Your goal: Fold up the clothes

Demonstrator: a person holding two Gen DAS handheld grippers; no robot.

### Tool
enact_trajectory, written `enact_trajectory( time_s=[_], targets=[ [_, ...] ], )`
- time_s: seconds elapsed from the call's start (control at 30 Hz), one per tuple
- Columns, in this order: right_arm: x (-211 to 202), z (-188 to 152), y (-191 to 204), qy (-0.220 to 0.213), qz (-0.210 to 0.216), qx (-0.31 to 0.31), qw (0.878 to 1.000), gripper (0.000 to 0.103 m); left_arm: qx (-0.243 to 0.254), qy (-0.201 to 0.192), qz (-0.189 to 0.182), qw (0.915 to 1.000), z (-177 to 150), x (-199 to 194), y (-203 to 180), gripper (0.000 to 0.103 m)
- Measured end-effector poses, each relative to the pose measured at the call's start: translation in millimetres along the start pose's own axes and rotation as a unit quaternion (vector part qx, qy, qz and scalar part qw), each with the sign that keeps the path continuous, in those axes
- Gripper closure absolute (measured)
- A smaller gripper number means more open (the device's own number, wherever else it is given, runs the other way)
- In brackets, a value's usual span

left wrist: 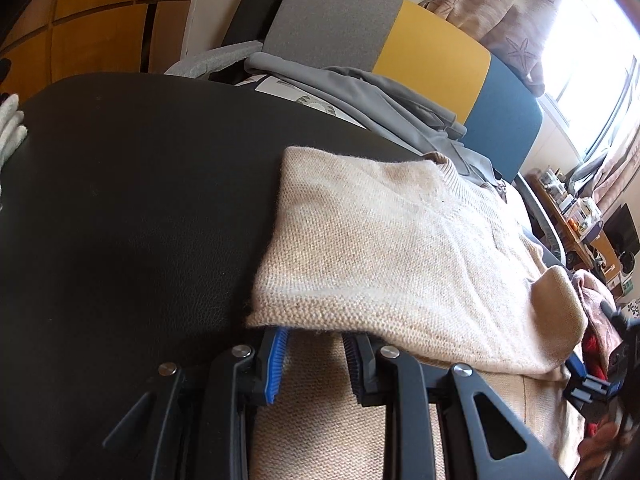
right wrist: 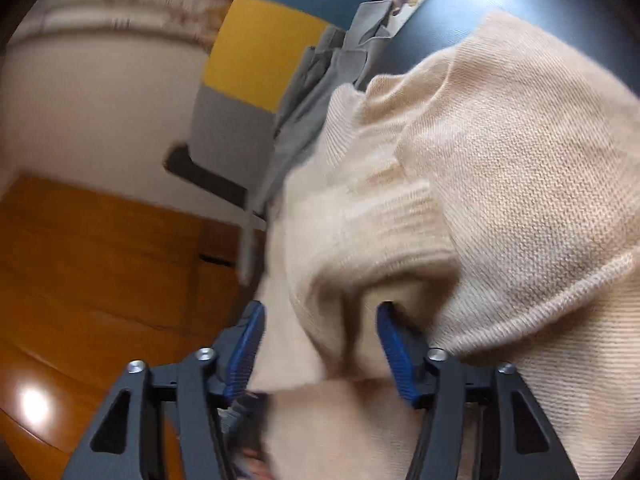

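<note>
A beige knit sweater lies folded on a black leather surface. In the left wrist view its near folded edge drapes over the tips of my left gripper. The blue pads stand apart with a lower beige layer showing between them, and whether the tips pinch anything is hidden. In the right wrist view, which is blurred, my right gripper is open. A bunched part of the sweater sits loose between its blue pads without being pressed. Part of that gripper shows at the right edge of the left view.
A grey garment lies behind the sweater against a grey, yellow and blue panel. White cloth shows at the left edge, red and pink fabric at the right. A cluttered shelf and bright window stand beyond. Wooden floor.
</note>
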State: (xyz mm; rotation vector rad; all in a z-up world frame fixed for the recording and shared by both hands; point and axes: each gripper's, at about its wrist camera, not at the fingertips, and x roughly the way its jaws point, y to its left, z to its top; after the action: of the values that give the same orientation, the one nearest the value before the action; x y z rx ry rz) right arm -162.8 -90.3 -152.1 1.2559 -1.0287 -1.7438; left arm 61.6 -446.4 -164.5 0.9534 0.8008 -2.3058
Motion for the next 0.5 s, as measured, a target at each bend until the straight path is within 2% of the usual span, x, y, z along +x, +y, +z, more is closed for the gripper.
enact_trajectory(
  time_s=[0.07,0.13,0.2,0.23,0.27,0.37,0.5],
  targets=[
    [-0.7,6.6,-3.5,-0.018,0.01,0.028,0.999,0.034,0.0,-0.001,0.001,1.0,-0.5,-0.1,-0.2,0.077],
    [2.2,11.0,-4.1,-0.032,-0.009,0.034,0.999,0.034,-0.001,-0.001,-0.001,1.0,-0.5,-0.1,0.2,0.077],
    [5.1,14.0,-6.0,-0.043,-0.032,0.04,0.998,0.049,-0.002,-0.001,-0.003,1.0,-0.6,0.0,1.1,0.077],
    [7.1,15.2,-6.5,-0.044,-0.046,0.04,0.997,0.068,-0.003,-0.001,-0.004,1.0,-0.6,0.0,1.5,0.077],
    [7.5,16.8,-6.7,-0.045,-0.052,0.04,0.997,0.078,-0.004,-0.001,-0.005,1.0,-0.6,0.0,1.9,0.077],
    [7.0,20.6,-0.7,-0.046,-0.046,0.03,0.997,0.078,-0.004,-0.002,-0.006,1.0,-1.3,0.0,1.7,0.077],
    [-7.7,30.0,16.0,-0.066,-0.064,-0.009,0.996,0.078,-0.005,-0.003,-0.008,1.0,-1.4,0.2,1.8,0.077]
  ],
)
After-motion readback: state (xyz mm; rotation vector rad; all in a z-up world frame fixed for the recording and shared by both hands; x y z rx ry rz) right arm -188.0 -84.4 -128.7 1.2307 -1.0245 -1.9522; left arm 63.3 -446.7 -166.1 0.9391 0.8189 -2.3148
